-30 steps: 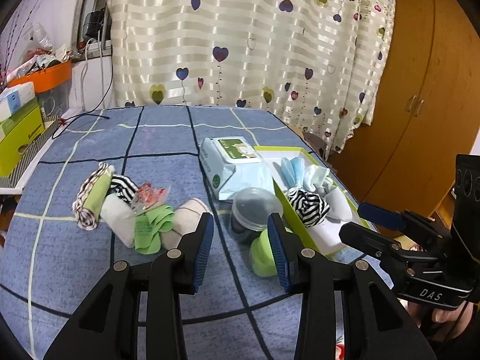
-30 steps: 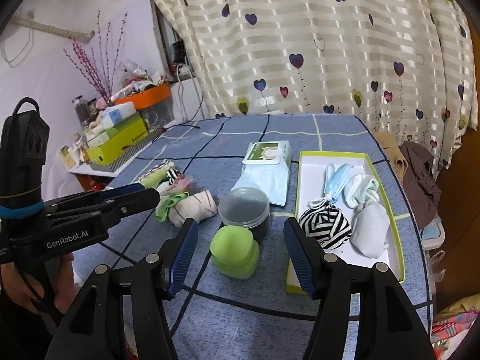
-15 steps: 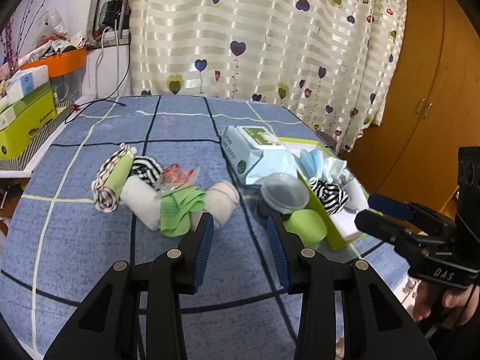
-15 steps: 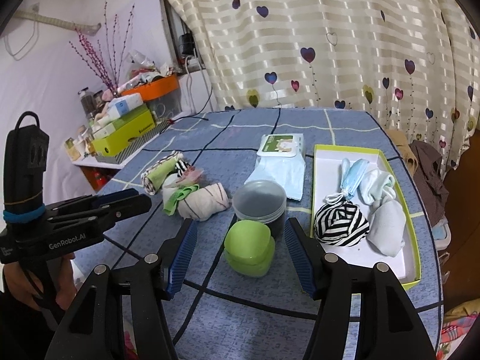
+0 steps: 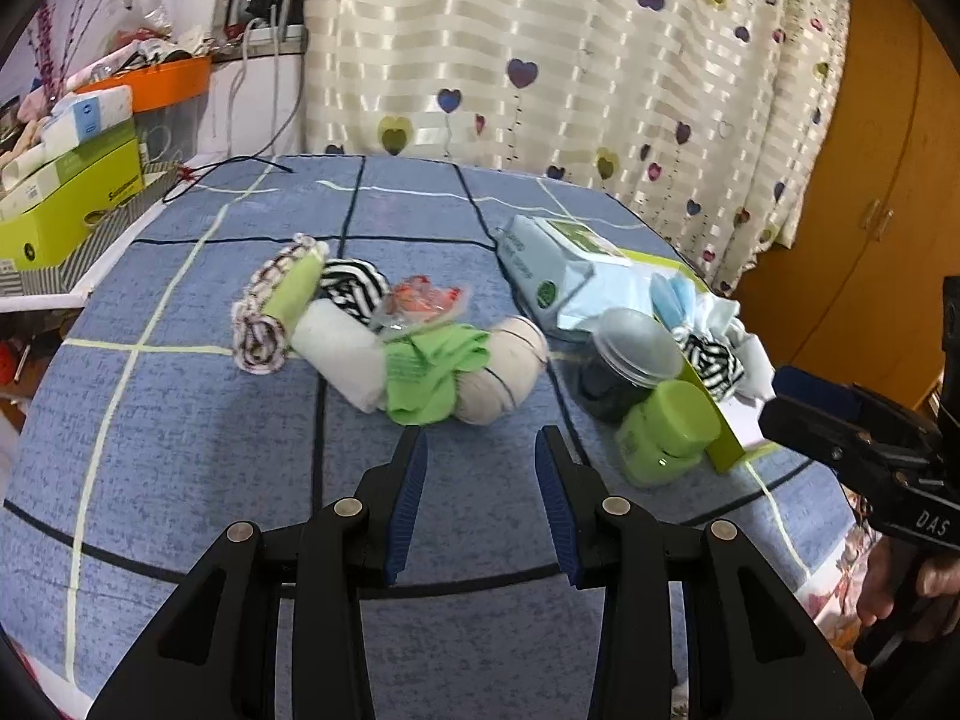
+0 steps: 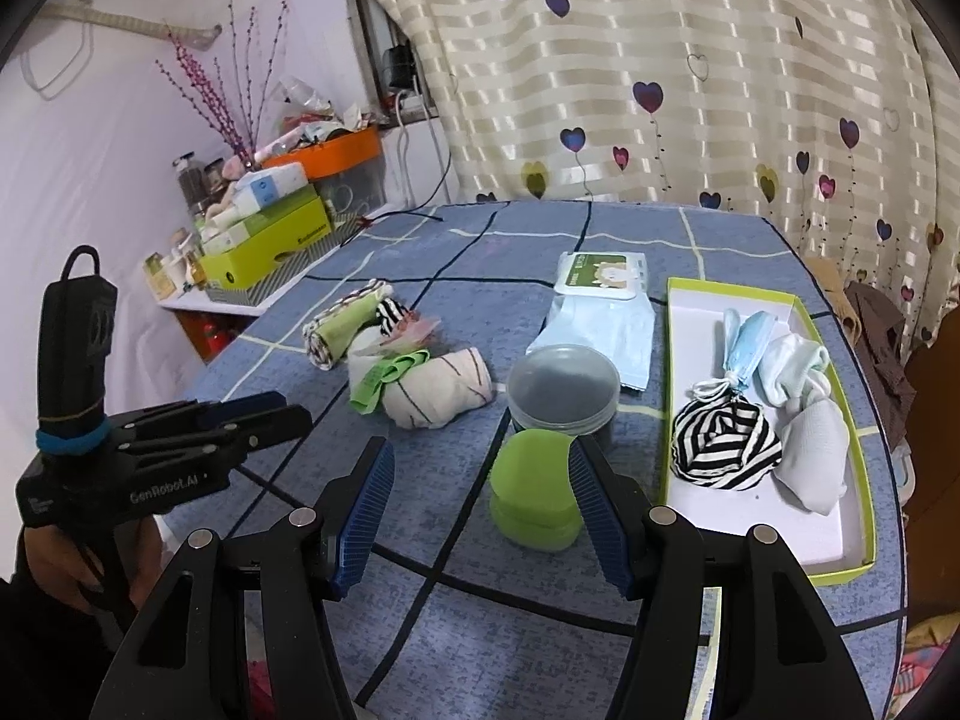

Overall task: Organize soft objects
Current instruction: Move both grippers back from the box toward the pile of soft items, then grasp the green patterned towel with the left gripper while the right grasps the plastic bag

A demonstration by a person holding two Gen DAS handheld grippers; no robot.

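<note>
Jaws apart and empty on both: left gripper (image 5: 480, 450) low over the blue cloth (image 5: 180, 438), just short of the beige sock roll (image 5: 504, 378) and green sock (image 5: 426, 378). Right gripper (image 6: 480, 471) beside, perhaps touching, the green lidded tub (image 6: 531, 483); beyond, striped bundle (image 6: 723, 447) in the green-edged tray (image 6: 855, 432).
</note>
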